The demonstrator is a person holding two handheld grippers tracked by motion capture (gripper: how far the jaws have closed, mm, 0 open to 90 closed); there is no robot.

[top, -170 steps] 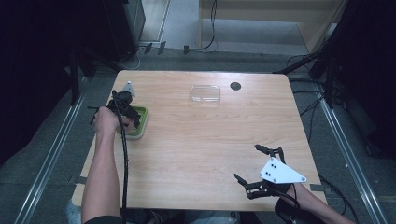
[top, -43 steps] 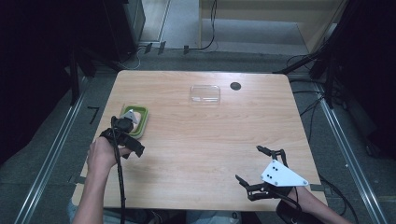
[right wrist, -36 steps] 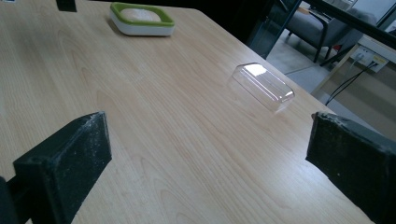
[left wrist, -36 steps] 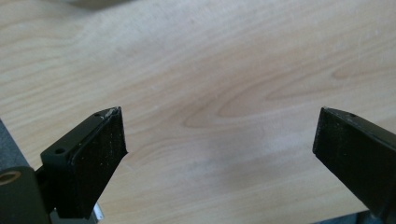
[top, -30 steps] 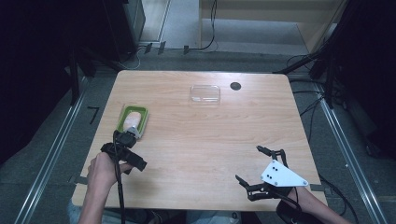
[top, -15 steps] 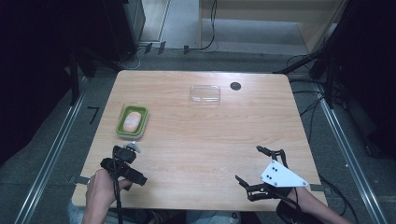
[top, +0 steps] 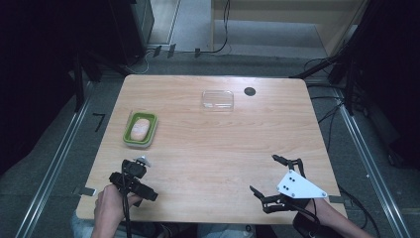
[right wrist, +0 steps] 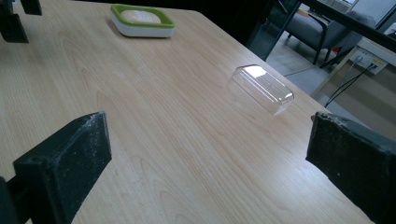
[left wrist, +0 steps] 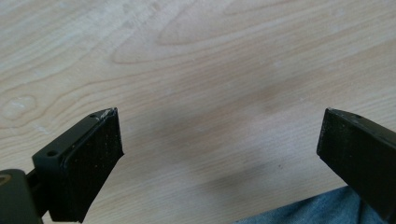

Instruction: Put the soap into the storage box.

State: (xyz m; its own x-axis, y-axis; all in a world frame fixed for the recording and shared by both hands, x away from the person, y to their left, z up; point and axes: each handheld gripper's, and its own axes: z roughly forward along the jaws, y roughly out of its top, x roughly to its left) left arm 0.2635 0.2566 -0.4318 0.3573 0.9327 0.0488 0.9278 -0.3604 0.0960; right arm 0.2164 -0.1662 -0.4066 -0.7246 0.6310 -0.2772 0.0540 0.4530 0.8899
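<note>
The green-rimmed dish with a pale lump in it sits on the worktop, uncovered; the clear lid lies well apart from the dish, toward the far edge. The left gripper hovers near the dish on the person's side, fingers spread and empty; the right gripper rests far from the dish, fingers also released. The smooth, transparent lid could slip or skid when pinched, I judge

- Table evenly lit from above; surroundings fall into near-black.
- Glare patch on the clear lid.
- Left view: soft shadows, tongs blurred close up.
</note>
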